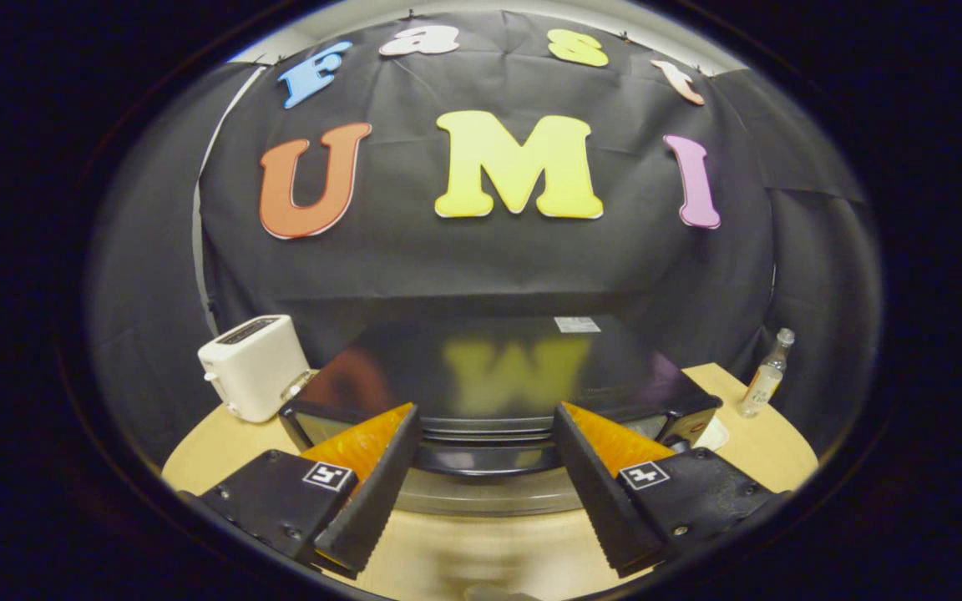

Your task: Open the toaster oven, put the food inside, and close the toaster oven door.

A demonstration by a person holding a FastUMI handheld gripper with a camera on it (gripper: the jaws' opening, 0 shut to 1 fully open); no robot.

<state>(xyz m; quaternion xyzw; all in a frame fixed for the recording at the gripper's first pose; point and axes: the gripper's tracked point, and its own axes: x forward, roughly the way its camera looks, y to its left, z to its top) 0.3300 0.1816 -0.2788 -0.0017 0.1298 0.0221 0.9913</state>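
A black toaster oven (498, 367) stands on the round wooden table, its glossy top mirroring the wall behind. I look down on it from above its front. Its dark door handle (485, 459) lies across the gap between my fingers, and a grey band of door glass (489, 497) shows just below it. I cannot tell how far the door is open. My gripper (485, 413) is open wide, its black-and-orange fingers (372, 476) on either side of the oven's front edge, with nothing held between them.
A white pop-up toaster (254, 366) sits left of the oven. A small clear bottle (767, 376) stands at the right by the table's edge. A pale flat object (713, 434) peeks out beside the oven's right corner. Bare wooden table (481, 551) lies below the fingers.
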